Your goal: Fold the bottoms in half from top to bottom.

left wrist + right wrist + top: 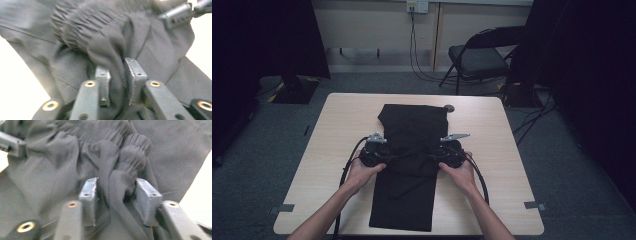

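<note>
Black trousers (404,195) lie lengthwise on the light wooden table (342,120), with the far part folded back toward the middle. Both hands hold grippers at the fold line. My left gripper (386,153) points in from the left. In the left gripper view a bunched fold of the elastic waistband (82,27) sits between the spread jaws of the left gripper (117,80), loose rather than pinched. My right gripper (435,153) points in from the right. In the right gripper view the right gripper (116,197) stands open around a gathered ridge of cloth (132,155).
A small dark round object (449,108) lies on the table beyond the trousers' far right corner. A folding chair (477,57) stands behind the table. Dark curtains flank both sides. Bare tabletop shows left and right of the cloth.
</note>
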A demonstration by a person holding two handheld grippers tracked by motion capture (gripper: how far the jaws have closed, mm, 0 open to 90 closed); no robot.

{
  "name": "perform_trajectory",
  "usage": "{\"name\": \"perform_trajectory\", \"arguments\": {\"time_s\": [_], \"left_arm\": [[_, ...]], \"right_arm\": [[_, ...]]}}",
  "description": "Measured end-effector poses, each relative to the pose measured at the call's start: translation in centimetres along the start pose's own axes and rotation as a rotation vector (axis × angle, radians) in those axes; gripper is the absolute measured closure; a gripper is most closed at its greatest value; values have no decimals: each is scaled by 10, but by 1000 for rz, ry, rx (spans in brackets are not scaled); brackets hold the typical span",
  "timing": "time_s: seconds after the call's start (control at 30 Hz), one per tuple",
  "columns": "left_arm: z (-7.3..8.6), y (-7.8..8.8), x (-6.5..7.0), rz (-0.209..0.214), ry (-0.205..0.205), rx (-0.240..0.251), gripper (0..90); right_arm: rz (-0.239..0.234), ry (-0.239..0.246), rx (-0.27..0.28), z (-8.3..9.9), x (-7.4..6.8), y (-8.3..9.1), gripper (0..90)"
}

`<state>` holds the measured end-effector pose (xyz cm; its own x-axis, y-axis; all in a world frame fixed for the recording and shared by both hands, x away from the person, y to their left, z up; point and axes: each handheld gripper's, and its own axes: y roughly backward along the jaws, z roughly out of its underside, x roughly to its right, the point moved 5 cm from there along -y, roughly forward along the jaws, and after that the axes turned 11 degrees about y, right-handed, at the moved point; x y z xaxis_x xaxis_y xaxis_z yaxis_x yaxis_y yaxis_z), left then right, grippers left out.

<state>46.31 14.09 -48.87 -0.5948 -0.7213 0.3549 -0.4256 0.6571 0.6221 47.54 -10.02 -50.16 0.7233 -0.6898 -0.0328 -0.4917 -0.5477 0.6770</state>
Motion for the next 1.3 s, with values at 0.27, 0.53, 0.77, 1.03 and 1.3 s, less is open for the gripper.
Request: {"name": "perform_trajectory", "arguments": {"time_s": [0.27, 0.53, 0.77, 1.03, 1.3], "left_arm": [[-33, 5, -1, 65, -1, 60, 611], [-49, 2, 3, 68, -14, 44, 517], [-40, 17, -12, 24, -7, 21, 479], [-38, -13, -25, 4, 72, 35, 459], [-36, -12, -11, 77, 33, 45, 623]], "right_arm": [[-28, -50, 82, -15, 12, 8, 383], [6, -90, 28, -19, 29, -13, 349], [20, -34, -13, -19, 16, -25, 576], [1, 13, 44, -25, 5, -2, 590], [-38, -4, 63, -31, 4, -3, 744]]}}
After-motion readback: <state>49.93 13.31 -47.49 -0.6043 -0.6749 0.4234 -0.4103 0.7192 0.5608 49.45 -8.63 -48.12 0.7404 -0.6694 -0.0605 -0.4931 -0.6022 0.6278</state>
